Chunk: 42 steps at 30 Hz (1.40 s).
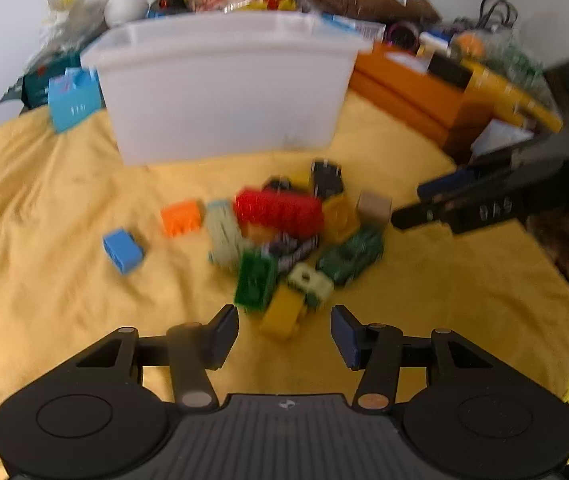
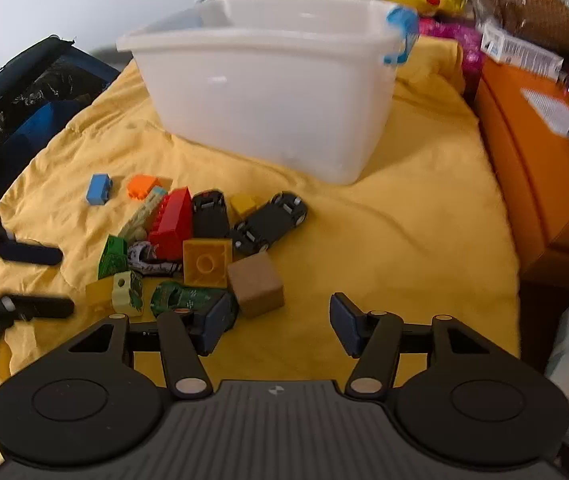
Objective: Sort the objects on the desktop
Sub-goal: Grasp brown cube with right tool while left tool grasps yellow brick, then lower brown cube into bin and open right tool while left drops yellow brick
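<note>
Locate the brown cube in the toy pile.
In the right wrist view the brown cube sits on the yellow cloth at the pile's near right edge, beside the yellow brick and the green toy car.

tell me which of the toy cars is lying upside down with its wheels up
The black toy car at the far right edge of the pile, underside and four wheels facing up. The green car by the right gripper shows its painted body.
</note>
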Each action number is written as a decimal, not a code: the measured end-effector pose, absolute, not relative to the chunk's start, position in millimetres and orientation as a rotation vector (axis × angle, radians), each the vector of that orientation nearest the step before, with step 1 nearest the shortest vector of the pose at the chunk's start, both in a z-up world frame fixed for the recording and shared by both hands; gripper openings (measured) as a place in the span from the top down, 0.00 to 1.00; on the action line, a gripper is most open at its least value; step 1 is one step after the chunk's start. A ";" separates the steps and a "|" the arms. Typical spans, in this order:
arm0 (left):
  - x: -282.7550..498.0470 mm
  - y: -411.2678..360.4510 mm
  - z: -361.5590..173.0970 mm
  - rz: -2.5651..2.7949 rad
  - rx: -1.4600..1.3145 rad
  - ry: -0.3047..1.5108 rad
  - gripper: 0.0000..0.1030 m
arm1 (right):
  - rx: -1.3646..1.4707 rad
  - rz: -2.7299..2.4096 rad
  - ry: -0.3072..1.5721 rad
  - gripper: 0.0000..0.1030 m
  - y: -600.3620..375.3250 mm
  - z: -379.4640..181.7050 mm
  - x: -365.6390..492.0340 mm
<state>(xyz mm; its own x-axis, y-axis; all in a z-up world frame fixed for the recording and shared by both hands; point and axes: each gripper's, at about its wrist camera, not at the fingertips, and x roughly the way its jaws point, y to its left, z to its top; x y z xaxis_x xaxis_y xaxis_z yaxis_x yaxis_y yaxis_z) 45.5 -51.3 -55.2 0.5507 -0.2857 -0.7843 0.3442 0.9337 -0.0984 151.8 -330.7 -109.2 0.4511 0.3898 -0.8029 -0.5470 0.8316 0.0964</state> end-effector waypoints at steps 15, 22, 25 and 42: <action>51.6 -50.8 -70.6 -0.372 0.002 0.925 0.73 | -0.214 0.651 0.970 0.67 -314.6 -116.9 161.0; 39.2 -27.5 -33.3 -0.368 -0.055 0.840 0.73 | -0.101 0.631 0.915 0.67 -344.8 -86.7 151.2; 44.6 -15.5 -10.2 -0.342 -0.084 0.802 0.73 | -0.059 0.633 0.872 0.67 -349.2 -63.7 153.7; 161.2 10.9 106.7 -0.269 -0.149 0.703 0.73 | 0.020 0.597 0.752 0.67 -314.7 43.6 243.9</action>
